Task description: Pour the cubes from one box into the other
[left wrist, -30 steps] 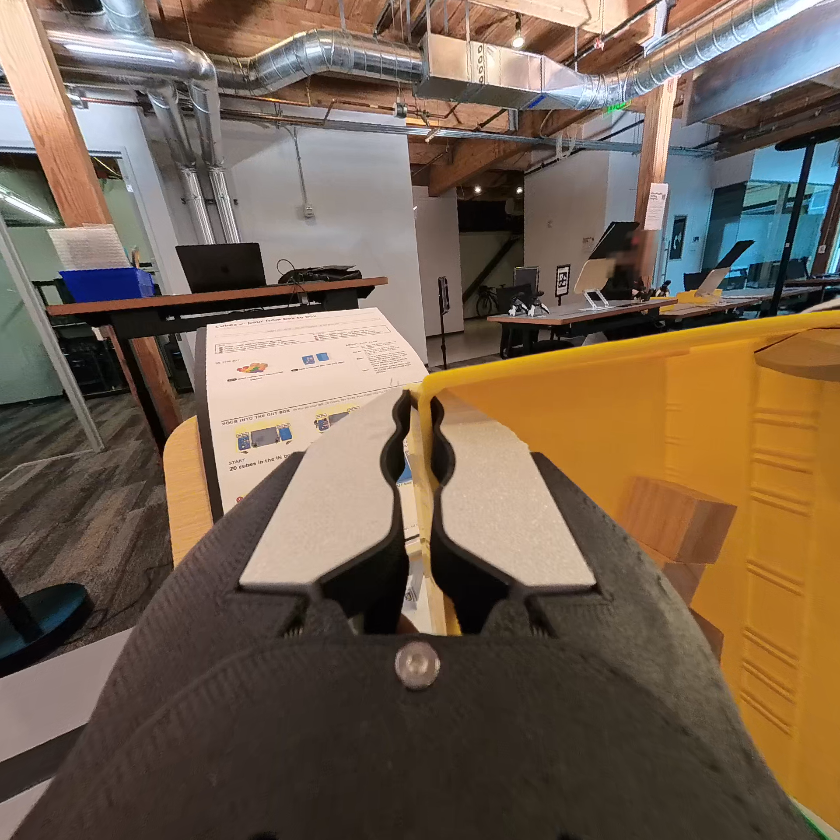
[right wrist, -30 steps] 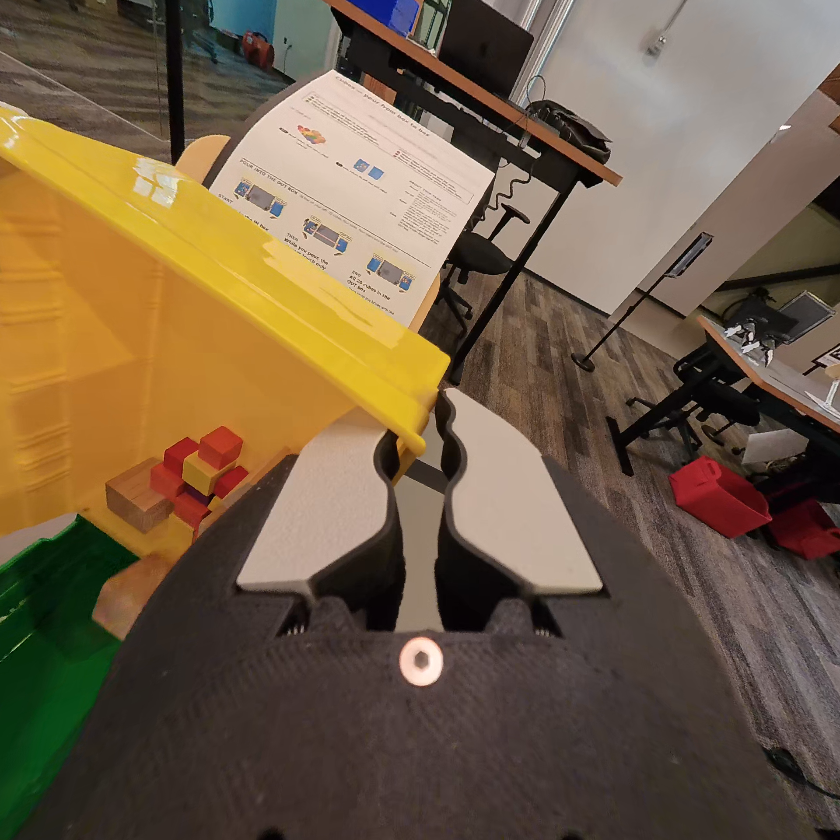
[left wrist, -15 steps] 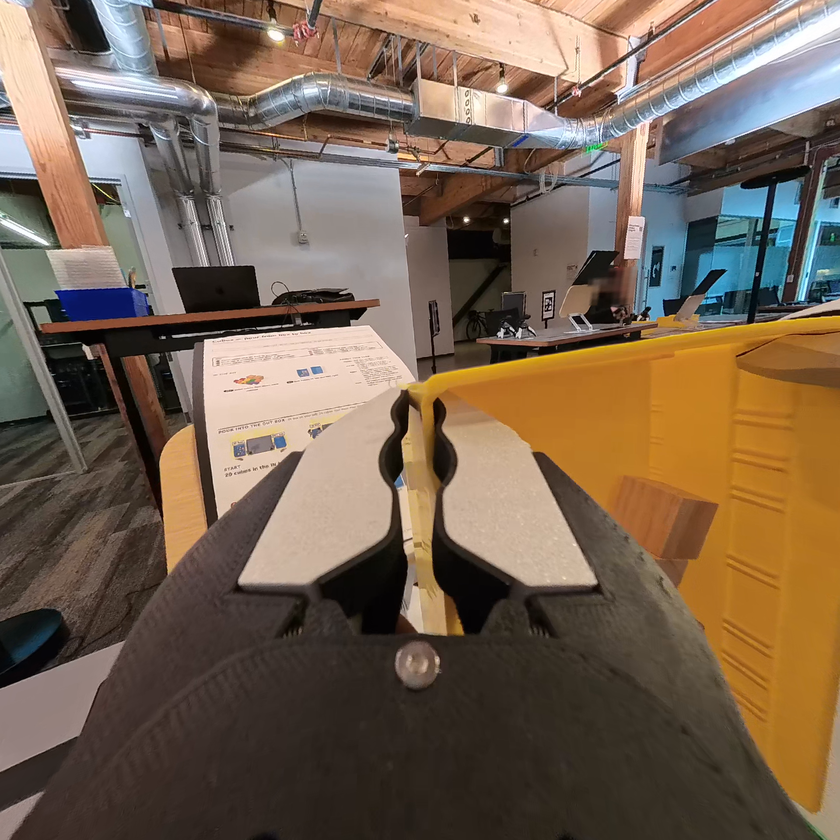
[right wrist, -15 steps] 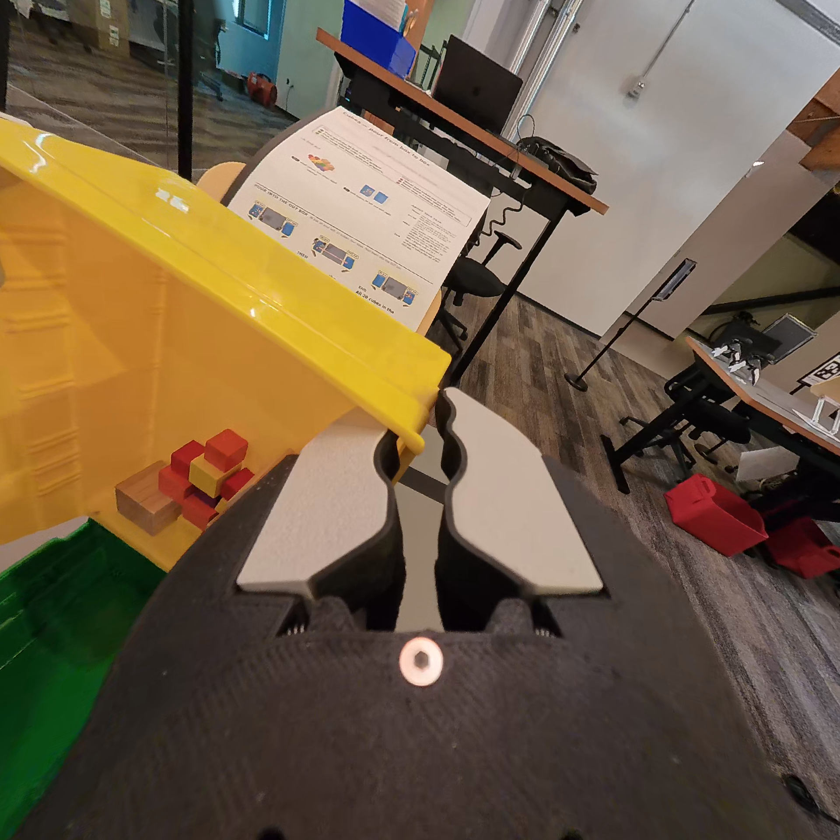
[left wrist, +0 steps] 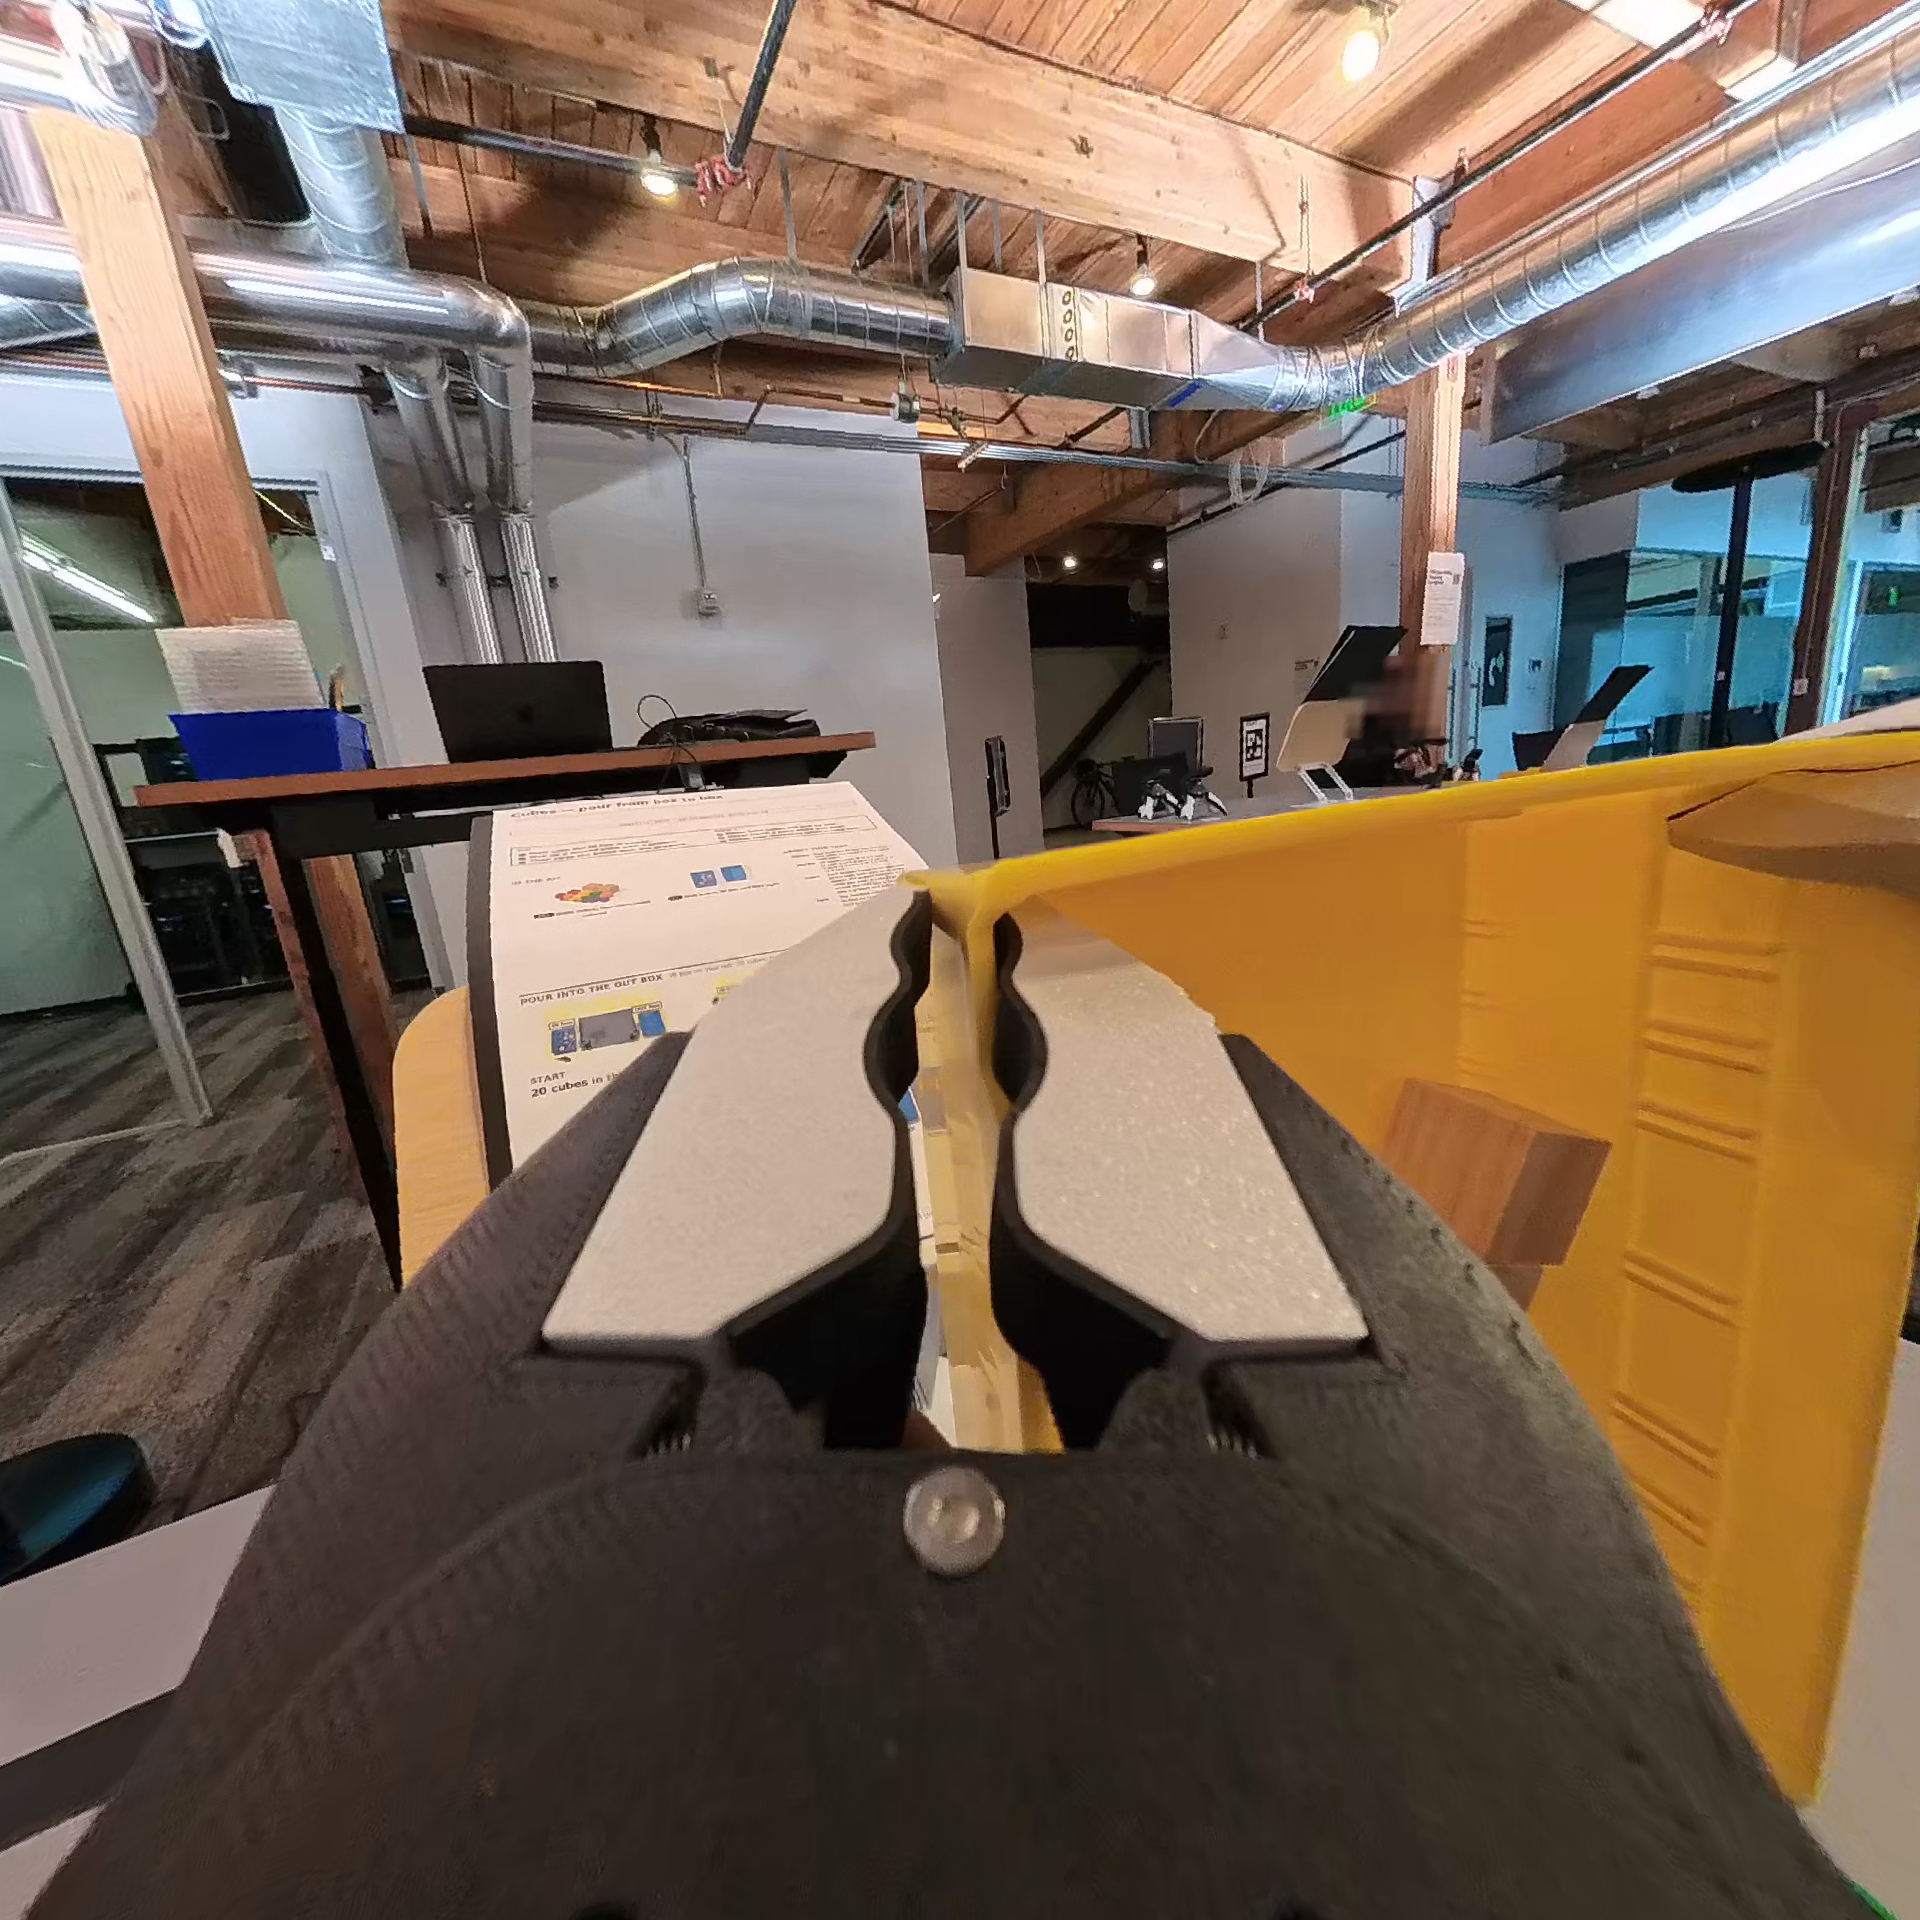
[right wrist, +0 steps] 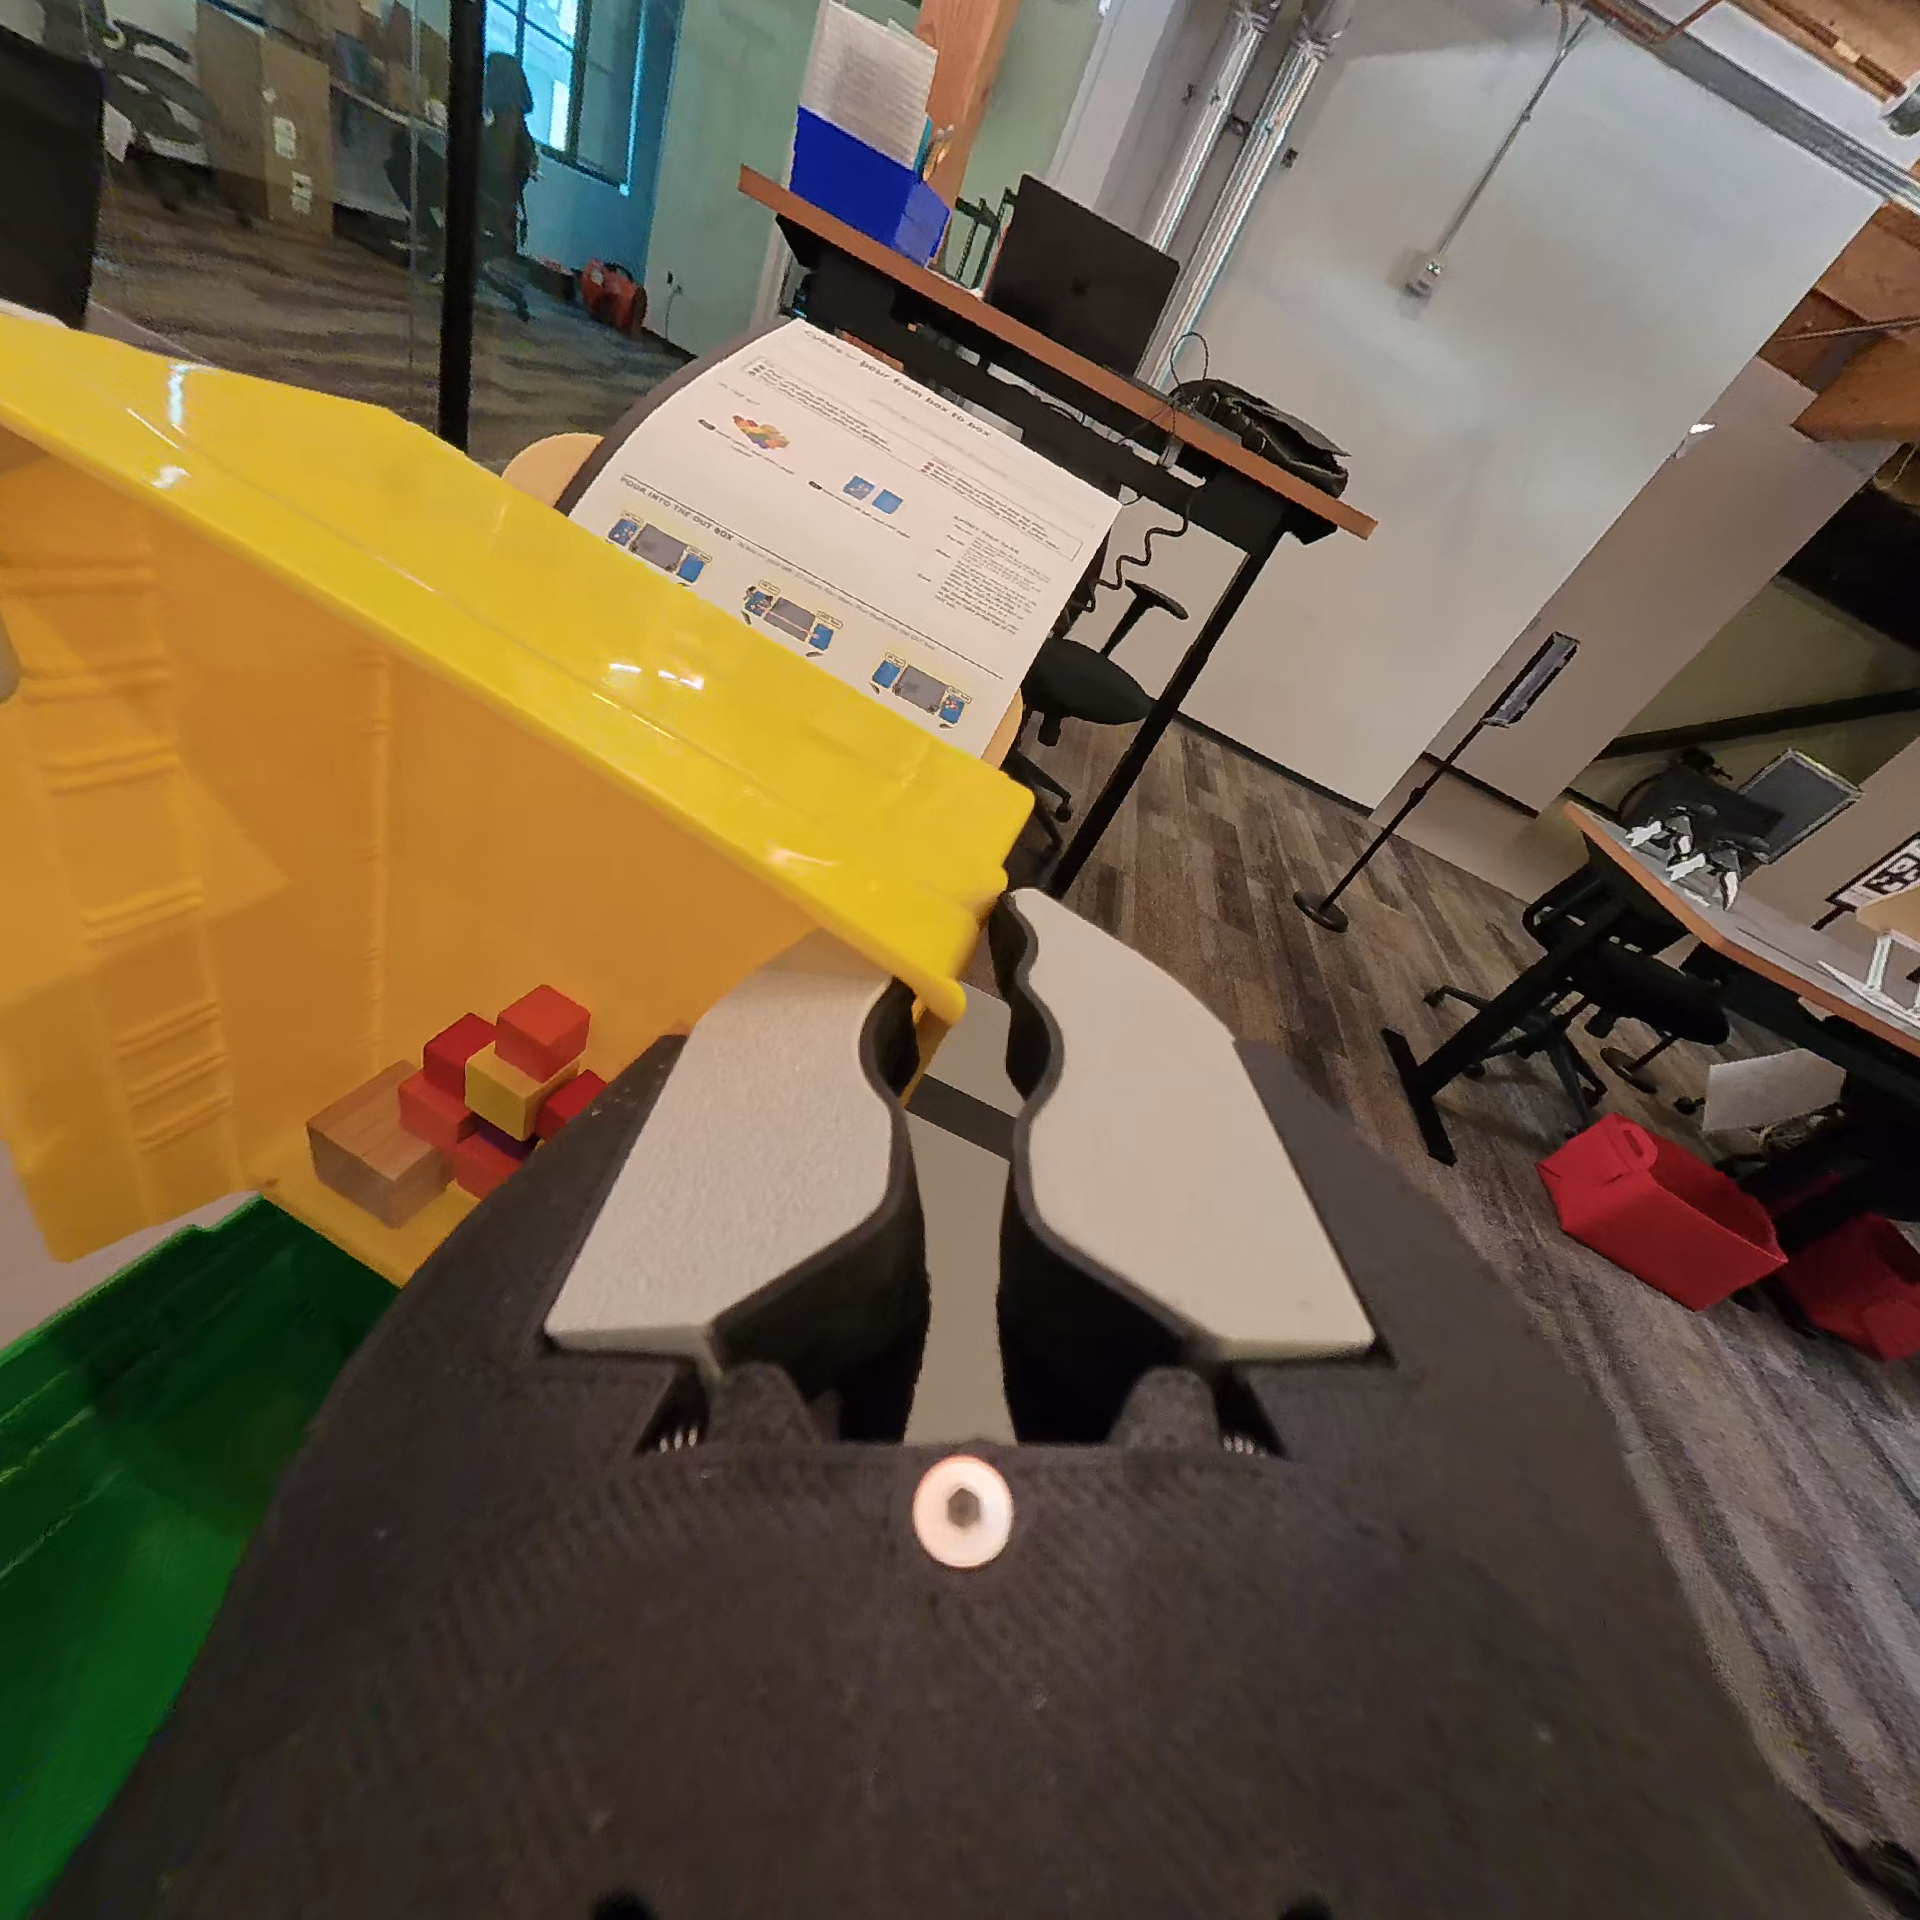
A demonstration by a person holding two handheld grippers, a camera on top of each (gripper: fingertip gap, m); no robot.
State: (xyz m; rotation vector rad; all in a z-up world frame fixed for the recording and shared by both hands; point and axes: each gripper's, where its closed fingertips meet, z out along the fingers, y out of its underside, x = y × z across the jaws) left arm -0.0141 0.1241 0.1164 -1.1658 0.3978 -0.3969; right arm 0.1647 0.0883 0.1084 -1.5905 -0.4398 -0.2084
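Observation:
Both grippers hold a yellow box (left wrist: 1558,1039) lifted and tilted. My left gripper (left wrist: 956,925) is shut on its left rim. My right gripper (right wrist: 961,961) is shut on its right rim corner (right wrist: 935,914). In the right wrist view the yellow box (right wrist: 416,727) holds a cluster of red cubes (right wrist: 488,1070), one yellow cube (right wrist: 504,1086) and a brown wooden cube (right wrist: 369,1143), piled at its low edge. The green box (right wrist: 135,1455) lies just below that edge. In the left wrist view a brown wooden cube (left wrist: 1486,1174) rests against the yellow box's inner wall.
A printed instruction sheet (left wrist: 665,935) stands upright behind the boxes, seen also in the right wrist view (right wrist: 862,540). A dark desk (left wrist: 499,790) with a laptop and a blue bin stands beyond. Red bins (right wrist: 1662,1216) lie on the floor at right.
Both grippers have lifted and tilted the yellow box further. The cubes stay piled at its low edge above the green box.

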